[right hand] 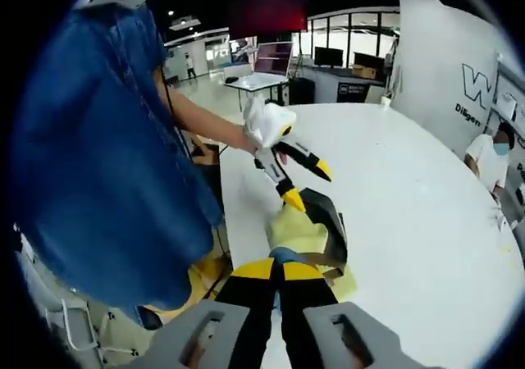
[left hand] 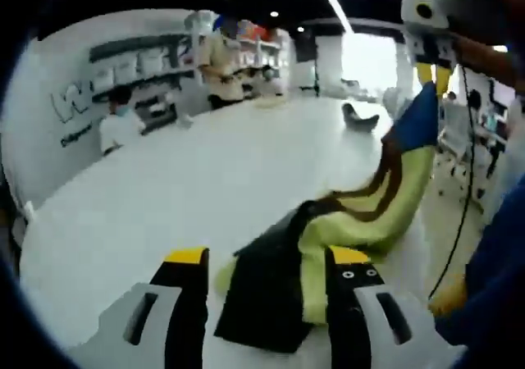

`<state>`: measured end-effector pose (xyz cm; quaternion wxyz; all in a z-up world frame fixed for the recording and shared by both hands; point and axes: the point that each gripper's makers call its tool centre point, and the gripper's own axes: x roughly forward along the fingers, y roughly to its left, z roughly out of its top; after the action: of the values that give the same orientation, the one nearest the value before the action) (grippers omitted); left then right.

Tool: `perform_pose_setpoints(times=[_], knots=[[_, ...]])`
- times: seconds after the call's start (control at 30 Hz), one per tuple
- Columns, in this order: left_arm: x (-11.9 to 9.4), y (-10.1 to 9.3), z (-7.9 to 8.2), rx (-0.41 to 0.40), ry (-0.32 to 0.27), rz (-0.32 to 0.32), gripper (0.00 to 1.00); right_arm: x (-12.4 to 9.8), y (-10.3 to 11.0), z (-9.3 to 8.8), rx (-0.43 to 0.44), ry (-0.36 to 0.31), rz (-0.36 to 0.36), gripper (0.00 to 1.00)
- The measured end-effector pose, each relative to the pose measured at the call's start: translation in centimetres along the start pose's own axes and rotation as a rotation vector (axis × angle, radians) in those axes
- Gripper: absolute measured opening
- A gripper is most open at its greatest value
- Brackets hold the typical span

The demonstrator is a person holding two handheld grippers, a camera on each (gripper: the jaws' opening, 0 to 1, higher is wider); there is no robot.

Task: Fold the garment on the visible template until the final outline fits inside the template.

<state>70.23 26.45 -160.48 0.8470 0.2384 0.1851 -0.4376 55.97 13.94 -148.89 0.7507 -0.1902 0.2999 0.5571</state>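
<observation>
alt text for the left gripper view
A yellow-green garment with dark panels lies on a white table, one corner lifted high by the right gripper. The left gripper hangs open above its near end.

One garment (left hand: 361,221) – two grippers, left (left hand: 271,258) and right (right hand: 277,269) – one white table (left hand: 180,180).

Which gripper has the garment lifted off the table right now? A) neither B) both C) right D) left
C: in the left gripper view the right gripper pinches a corner of the garment up high, while the left gripper sits open, low by the table.
</observation>
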Motion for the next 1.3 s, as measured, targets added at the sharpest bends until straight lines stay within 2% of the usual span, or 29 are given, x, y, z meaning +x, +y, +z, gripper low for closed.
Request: perform_pose_setpoints(times=[0.03, 0.07, 0.17, 0.27, 0.33, 0.43, 0.53, 0.63, 0.83, 0.9, 0.93, 1.0, 1.07, 1.13, 1.17, 1.23, 1.27, 1.3], knots=[[0.3, 0.0, -0.4, 0.013, 0.004, -0.001, 0.41, -0.1, 0.0, -0.1, 0.003, -0.004, -0.003, 0.00], [0.8, 0.2, -1.0, 0.063, 0.022, 0.015, 0.39, -0.1, 0.0, -0.1, 0.007, -0.008, -0.007, 0.00], [1.4, 0.6, -2.0, 0.144, 0.041, 0.055, 0.37, -0.5, -0.1, -0.4, 0.020, -0.026, -0.020, 0.00], [0.9, 0.6, -1.7, 0.216, 0.037, 0.095, 0.29, -0.7, -0.4, -0.6, 0.037, -0.042, -0.038, 0.00], [0.7, 0.6, -1.6, 0.252, 0.035, 0.118, 0.18, -0.9, -0.8, -0.7, 0.048, -0.050, -0.054, 0.00], [0.2, 0.3, -1.1, 0.266, 0.019, 0.135, 0.04, -1.0, -1.0, -0.8, 0.063, -0.066, -0.066, 0.00], [-0.1, 0.6, -0.8, 0.261, 0.016, 0.150, 0.04, -1.0, -1.2, -0.9, 0.070, -0.067, -0.079, 0.00], [-0.9, 1.5, -0.4, 0.224, 0.001, 0.176, 0.04, -1.2, -1.5, -1.0, 0.067, -0.065, -0.090, 0.00], [-4.4, 4.6, 1.2, 0.018, -0.072, 0.217, 0.03, -2.0, -3.2, -0.2, 0.055, -0.082, -0.187, 0.00], [-5.4, 5.4, 1.8, -0.045, -0.106, 0.224, 0.03, -2.3, -4.2, 0.6, 0.039, -0.095, -0.238, 0.00], [-6.7, 6.6, 2.5, -0.116, -0.139, 0.238, 0.03, -2.3, -4.4, 0.7, 0.037, -0.098, -0.245, 0.00], [-8.2, 7.9, 3.6, -0.178, -0.179, 0.260, 0.03, -2.5, -5.0, 1.5, 0.017, -0.107, -0.276, 0.00], [-10.7, 9.7, 5.2, -0.215, -0.231, 0.303, 0.03, -2.4, -5.4, 1.9, 0.001, -0.110, -0.296, 0.00], [-12.1, 10.9, 5.6, -0.240, -0.269, 0.324, 0.03, -2.2, -5.8, 2.2, -0.005, -0.112, -0.311, 0.00], [-13.4, 11.7, 6.4, -0.237, -0.277, 0.344, 0.03, -2.0, -5.9, 2.3, -0.008, -0.113, -0.317, 0.00], [-14.0, 12.1, 6.6, -0.235, -0.283, 0.353, 0.03, -1.6, -6.1, 2.5, -0.025, -0.112, -0.325, 0.00], [-15.3, 12.7, 7.2, -0.251, -0.305, 0.372, 0.03, -0.8, -6.1, 2.8, -0.021, -0.125, -0.319, 0.00], [-15.5, 12.9, 7.2, -0.251, -0.309, 0.375, 0.03, -0.6, -6.1, 2.8, -0.018, -0.128, -0.316, 0.00]])
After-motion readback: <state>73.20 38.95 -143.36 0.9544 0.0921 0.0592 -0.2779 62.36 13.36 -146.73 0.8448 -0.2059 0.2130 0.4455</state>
